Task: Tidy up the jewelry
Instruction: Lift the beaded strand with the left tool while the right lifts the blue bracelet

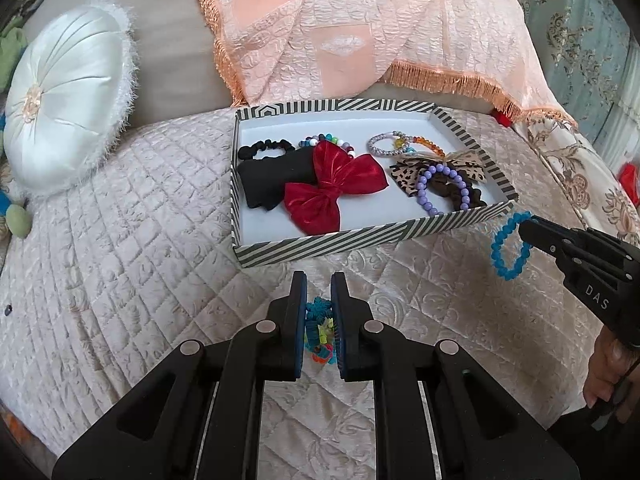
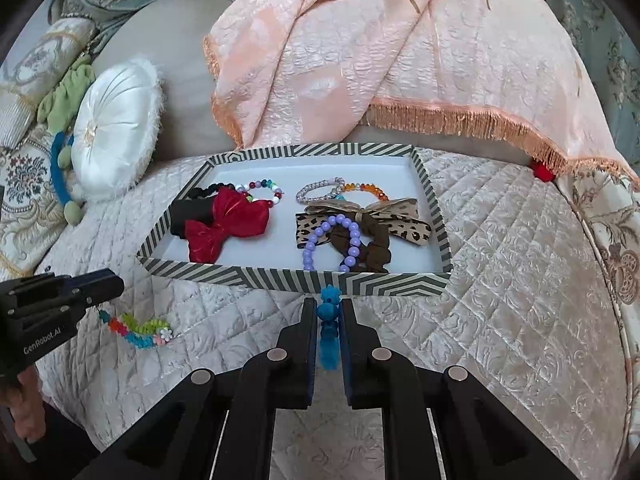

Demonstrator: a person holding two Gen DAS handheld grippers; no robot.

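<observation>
A striped box lid lies on the quilted bed and holds red bows, a purple bead bracelet, a leopard bow and other bracelets. My left gripper is shut on a multicoloured bracelet, whose far end trails onto the quilt in front of the box. My right gripper is shut on a blue bead bracelet, held in the air at the box's near right corner.
A round white cushion stands at the left. A peach fringed cloth hangs behind the box. A small red thing lies at the back right. Quilt lies bare left of the box.
</observation>
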